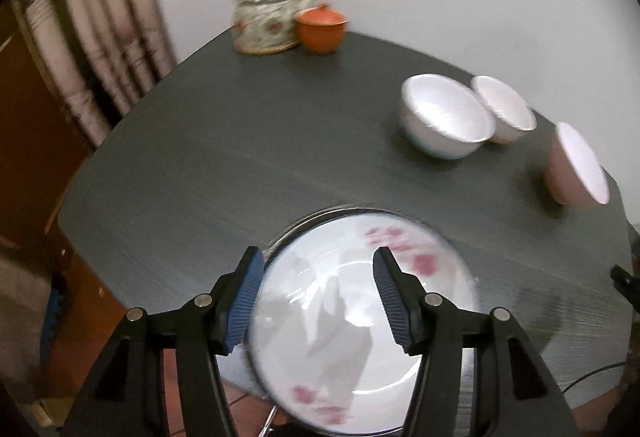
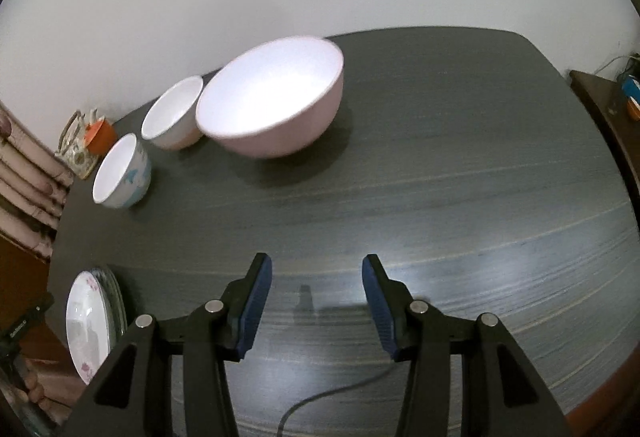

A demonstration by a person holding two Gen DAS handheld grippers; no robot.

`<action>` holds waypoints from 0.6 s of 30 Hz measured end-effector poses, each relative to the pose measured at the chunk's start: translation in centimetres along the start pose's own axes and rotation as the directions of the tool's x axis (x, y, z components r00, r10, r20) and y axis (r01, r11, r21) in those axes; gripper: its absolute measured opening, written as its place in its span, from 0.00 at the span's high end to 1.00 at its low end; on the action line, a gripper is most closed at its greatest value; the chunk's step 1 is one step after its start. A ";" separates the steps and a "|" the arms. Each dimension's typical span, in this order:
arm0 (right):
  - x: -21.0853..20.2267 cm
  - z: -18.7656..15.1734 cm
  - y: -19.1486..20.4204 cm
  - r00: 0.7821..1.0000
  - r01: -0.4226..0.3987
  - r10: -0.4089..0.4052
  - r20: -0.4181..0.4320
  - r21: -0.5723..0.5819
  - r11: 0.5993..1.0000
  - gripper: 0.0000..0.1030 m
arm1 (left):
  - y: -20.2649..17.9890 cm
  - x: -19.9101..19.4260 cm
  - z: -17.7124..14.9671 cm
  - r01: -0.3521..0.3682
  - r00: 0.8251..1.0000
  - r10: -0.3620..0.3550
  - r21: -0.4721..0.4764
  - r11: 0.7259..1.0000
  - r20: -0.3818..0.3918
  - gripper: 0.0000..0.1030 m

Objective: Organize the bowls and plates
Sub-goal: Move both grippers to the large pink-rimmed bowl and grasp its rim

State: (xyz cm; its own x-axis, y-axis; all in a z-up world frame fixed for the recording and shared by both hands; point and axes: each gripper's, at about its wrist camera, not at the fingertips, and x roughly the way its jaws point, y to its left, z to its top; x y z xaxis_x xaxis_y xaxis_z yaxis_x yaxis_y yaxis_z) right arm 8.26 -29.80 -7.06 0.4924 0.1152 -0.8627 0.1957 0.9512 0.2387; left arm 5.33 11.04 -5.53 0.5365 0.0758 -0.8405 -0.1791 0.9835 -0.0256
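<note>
Three bowls on the dark table [image 2: 440, 197]: one large pink bowl [image 2: 272, 97], one plain white bowl [image 2: 174, 115] just left of it and touching or nearly touching it, and one white bowl with blue print [image 2: 120, 173] nearer the table's left edge, apart from the other two. All three stand upright and look empty.

One stack of plates [image 1: 360, 317] at the table's near edge, top plate white with pink flowers; the stack count is unclear, at least two rims show in the right wrist view.

My left gripper [image 1: 318, 295] hangs over that stack, jaws apart, nothing clamped; the view is blurred.

My right gripper [image 2: 318, 301] hangs over bare tabletop, jaws apart, nothing between them.

One flowered kettle [image 1: 266, 17] and one orange lidded cup [image 1: 320, 29] stand side by side at the far corner.
</note>
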 end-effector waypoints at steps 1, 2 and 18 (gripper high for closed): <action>0.0 0.4 0.0 1.000 0.014 -0.014 0.001 -0.005 1.000 0.53 | -1.0 -0.1 0.4 0.004 1.000 -0.004 0.020 1.000 0.001 0.46; 0.1 0.7 0.1 1.000 0.015 -0.015 0.000 -0.006 1.000 0.53 | -2.2 -0.1 0.9 0.011 1.000 -0.011 0.039 0.999 -0.001 0.45; 2.1 8.7 -1.4 1.000 -0.014 0.016 -0.021 0.084 0.996 0.53 | -19.8 3.8 7.8 0.220 0.972 -0.196 0.212 0.952 -0.127 0.45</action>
State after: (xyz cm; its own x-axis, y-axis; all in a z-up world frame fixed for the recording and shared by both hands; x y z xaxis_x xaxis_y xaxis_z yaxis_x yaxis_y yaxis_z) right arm 16.39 -33.37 -5.34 0.4772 0.1360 -0.8682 0.2595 0.9221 0.2871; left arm 17.38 -6.83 -3.97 0.4521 -0.1398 -0.8810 0.1220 0.9880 -0.0943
